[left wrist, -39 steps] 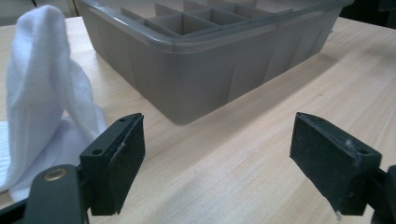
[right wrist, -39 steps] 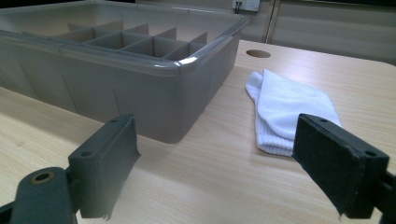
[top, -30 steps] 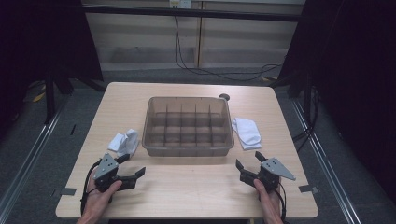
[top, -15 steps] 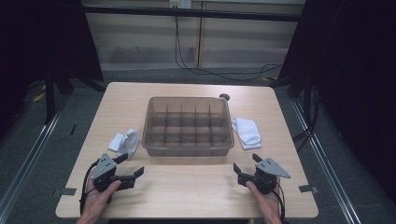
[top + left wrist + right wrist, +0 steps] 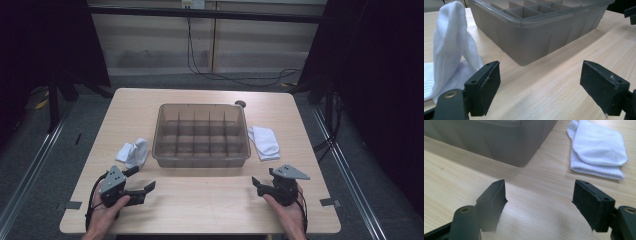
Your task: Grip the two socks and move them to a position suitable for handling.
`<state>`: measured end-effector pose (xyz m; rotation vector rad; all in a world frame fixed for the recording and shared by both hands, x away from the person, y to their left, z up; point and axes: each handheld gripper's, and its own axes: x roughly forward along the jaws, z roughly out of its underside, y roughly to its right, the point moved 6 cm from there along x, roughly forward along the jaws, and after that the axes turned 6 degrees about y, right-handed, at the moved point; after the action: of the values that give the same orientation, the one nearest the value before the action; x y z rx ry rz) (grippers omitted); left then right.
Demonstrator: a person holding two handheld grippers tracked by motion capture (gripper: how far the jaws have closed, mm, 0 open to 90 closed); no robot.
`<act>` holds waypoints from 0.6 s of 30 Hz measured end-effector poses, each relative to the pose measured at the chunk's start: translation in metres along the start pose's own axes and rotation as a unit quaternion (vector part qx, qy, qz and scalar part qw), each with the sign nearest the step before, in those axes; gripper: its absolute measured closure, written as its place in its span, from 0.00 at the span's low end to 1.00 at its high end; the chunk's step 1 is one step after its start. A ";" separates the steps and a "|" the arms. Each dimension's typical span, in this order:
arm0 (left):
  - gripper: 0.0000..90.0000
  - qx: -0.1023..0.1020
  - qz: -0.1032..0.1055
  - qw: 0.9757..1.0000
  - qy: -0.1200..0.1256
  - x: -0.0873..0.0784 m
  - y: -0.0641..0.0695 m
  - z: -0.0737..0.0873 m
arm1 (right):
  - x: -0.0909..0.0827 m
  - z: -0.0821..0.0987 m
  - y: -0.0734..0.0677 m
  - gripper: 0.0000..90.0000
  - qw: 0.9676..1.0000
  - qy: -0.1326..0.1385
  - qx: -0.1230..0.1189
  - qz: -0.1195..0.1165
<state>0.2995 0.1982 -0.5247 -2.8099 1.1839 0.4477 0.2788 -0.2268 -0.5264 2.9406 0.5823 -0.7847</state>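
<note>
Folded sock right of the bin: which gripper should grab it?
Right. The right gripper is open on the same side as the folded sock; the left gripper would have to cross in front of the bin.

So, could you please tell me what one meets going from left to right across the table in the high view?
Left gripper → crumpled white cloth → grey divided bin → folded white sock → right gripper. The first two overlap somewhat, and so do the last two.
</note>
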 end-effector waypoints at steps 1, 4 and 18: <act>0.18 0.000 0.000 1.000 0.000 0.000 0.000 0.000 | 0.000 0.000 0.000 0.29 1.000 0.000 0.000 0.000; 0.18 -0.008 -0.001 1.000 0.000 0.001 0.000 0.000 | -0.002 -0.006 0.003 0.32 1.000 -0.012 0.007 -0.012; 0.20 0.007 -0.002 1.000 -0.003 0.000 0.003 0.000 | 0.011 -0.047 0.040 0.28 0.998 -0.035 0.046 -0.021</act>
<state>0.2972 0.1961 -0.5250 -2.7961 1.1761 0.4439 0.3244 -0.2538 -0.4934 2.9769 0.6207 -0.9388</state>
